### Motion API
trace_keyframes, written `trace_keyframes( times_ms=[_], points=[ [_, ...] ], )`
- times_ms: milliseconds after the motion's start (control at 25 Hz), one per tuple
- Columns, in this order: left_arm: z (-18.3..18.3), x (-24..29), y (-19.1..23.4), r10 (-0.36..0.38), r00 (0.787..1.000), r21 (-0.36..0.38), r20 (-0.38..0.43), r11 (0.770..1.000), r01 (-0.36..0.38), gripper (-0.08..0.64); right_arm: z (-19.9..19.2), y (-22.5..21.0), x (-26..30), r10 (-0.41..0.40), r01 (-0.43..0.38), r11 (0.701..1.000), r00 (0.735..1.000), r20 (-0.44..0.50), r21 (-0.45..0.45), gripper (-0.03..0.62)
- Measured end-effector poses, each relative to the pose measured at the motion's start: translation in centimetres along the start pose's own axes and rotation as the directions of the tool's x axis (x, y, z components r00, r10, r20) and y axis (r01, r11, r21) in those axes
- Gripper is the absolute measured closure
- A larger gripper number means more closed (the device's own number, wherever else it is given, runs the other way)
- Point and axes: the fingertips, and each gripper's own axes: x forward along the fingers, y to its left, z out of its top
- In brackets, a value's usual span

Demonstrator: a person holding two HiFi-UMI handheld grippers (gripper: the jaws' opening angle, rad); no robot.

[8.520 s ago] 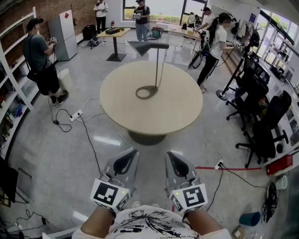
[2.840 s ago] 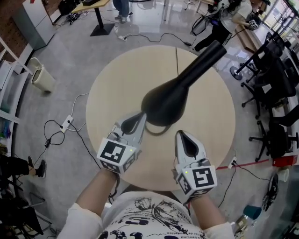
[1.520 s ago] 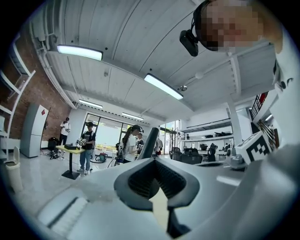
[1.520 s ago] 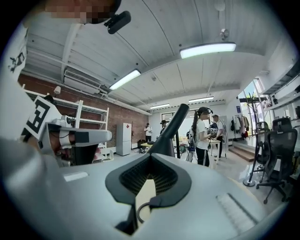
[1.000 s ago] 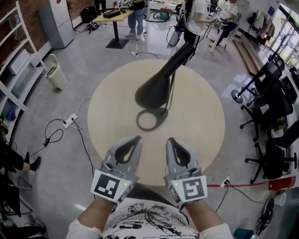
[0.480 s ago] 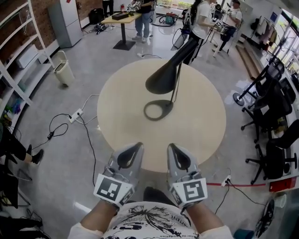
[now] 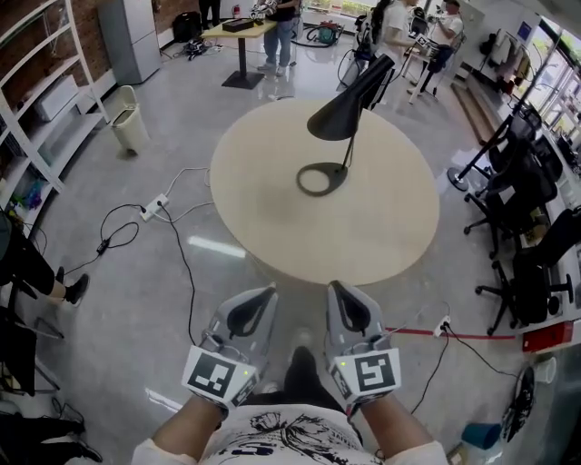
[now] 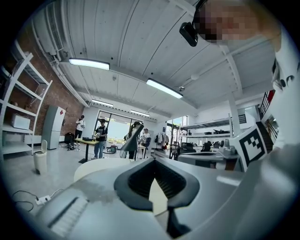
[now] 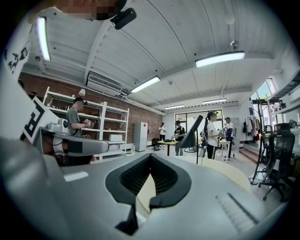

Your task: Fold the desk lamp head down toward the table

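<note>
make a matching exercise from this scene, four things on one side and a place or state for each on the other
Things:
1 lamp head
2 lamp base
3 waste bin
4 left tongs

Place or state:
a shut, holding nothing
b lying flat on the round table
c standing on the floor
d tilted, up on its stem

Pairs: 1-d, 2-b, 3-c, 4-a

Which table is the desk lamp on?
The round beige table, the nearer one: the black desk lamp stands on it. The small rectangular table farther back has no lamp.
</note>
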Motion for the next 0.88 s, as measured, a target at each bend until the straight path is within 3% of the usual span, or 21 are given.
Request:
trace_keyframes(
  times_ms=[320,440,880],
  points=[
    [-0.8,-5.1,-2.8,-0.026,1.000,-0.056,-0.008,0.998,0.025,0.554,-0.6,4.4,-6.0,-0.041,0.042,0.999,0.999,-0.006,0.011,0.583],
    [-0.7,-5.7,-4.0,-0.033,0.999,-0.050,-0.003,0.998,0.033,0.554,0.2,4.4,-7.9,-0.072,0.072,0.997,0.996,0.048,0.011,0.584],
    [0.9,-7.5,-8.6,-0.038,0.998,-0.019,0.055,0.999,0.039,0.554,0.8,5.2,-12.4,-0.050,0.050,0.999,0.997,0.056,0.000,0.584]
  ],
)
